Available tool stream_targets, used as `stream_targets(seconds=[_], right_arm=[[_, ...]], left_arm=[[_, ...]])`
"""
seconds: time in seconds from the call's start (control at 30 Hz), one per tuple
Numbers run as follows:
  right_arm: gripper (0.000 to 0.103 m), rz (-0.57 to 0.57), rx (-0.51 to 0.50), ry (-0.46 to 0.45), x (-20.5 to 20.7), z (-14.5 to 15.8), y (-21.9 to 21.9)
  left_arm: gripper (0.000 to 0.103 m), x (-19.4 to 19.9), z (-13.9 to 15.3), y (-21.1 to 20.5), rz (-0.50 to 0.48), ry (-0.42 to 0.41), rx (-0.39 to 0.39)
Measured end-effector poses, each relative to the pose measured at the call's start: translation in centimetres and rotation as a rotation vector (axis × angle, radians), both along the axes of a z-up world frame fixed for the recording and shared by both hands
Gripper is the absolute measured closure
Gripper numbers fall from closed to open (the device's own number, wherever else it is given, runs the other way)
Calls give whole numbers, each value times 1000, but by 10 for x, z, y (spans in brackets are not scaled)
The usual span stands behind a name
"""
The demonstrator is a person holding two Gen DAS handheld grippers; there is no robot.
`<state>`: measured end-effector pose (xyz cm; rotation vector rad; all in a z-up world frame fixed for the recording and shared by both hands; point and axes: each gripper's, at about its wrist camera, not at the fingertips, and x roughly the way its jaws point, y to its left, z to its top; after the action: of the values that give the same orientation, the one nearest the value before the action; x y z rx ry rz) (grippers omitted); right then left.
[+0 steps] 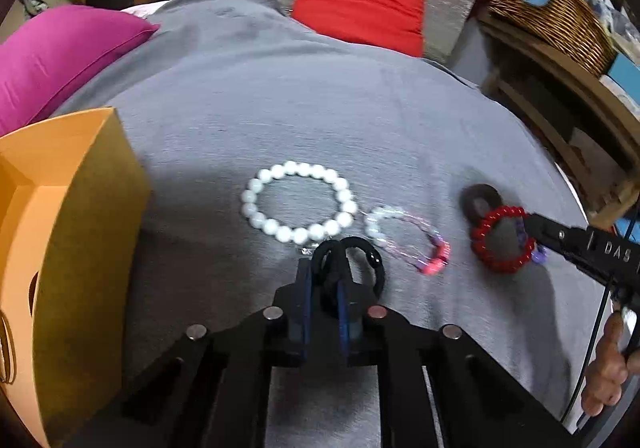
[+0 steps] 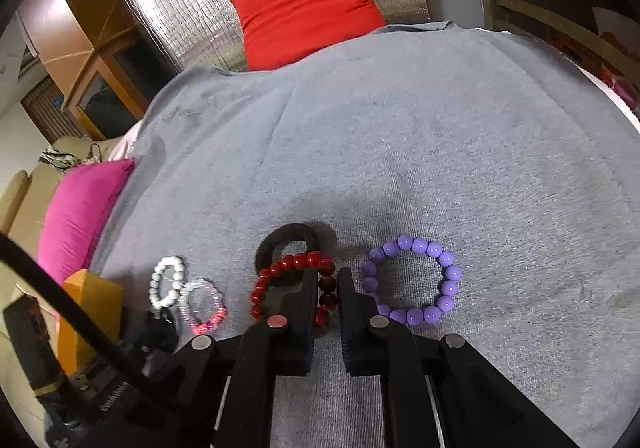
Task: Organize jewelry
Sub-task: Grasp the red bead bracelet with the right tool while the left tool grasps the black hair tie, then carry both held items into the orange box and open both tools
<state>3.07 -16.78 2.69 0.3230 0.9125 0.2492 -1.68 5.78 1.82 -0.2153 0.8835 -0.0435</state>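
Note:
My left gripper (image 1: 324, 272) is shut on a black hair tie (image 1: 374, 264), which loops out past its fingertips onto the grey cloth (image 1: 280, 107). Just beyond lie a white bead bracelet (image 1: 298, 201) and a clear-and-pink bracelet (image 1: 408, 240). My right gripper (image 2: 327, 282) is shut on the near right side of a red bead bracelet (image 2: 280, 266), which overlaps a dark hair tie (image 2: 286, 242). A purple bead bracelet (image 2: 412, 284) lies just right of it. The left wrist view shows the right gripper (image 1: 532, 232) at the red bracelet (image 1: 502, 240).
An open orange box (image 1: 80, 228) stands at the left, close to my left gripper. A pink cushion (image 1: 60, 55) and a red cushion (image 1: 360, 3) lie at the cloth's far edges. A wicker basket (image 1: 552, 11) sits on wooden shelves at the right. A hand (image 1: 608, 364) holds the right gripper.

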Motion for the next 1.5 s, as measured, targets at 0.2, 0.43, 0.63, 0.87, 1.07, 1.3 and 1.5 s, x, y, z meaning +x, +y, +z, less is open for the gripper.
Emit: stream_targets(seconds=[0.2, 0.43, 0.63, 0.87, 1.07, 1.3, 1.5], right_arm=[[92, 9, 82, -11, -11, 15, -16], [92, 50, 162, -31, -20, 34, -21], [92, 108, 198, -61, -30, 51, -2], [92, 210, 225, -119, -52, 75, 40], [92, 330, 245, -159, -72, 93, 90], [92, 479, 280, -157, -91, 97, 155], [92, 609, 276, -123, -114, 88, 213]], left_arm=[[94, -13, 16, -6, -30, -30, -34], [94, -39, 46, -9, -39, -98, -33], [94, -56, 61, -3, -20, -93, -42], [94, -94, 90, 14, -18, -131, -91], [94, -123, 108, 51, 36, -163, -53], [94, -153, 92, 132, 246, -103, 19], [94, -173, 56, 178, 340, 9, -54]])
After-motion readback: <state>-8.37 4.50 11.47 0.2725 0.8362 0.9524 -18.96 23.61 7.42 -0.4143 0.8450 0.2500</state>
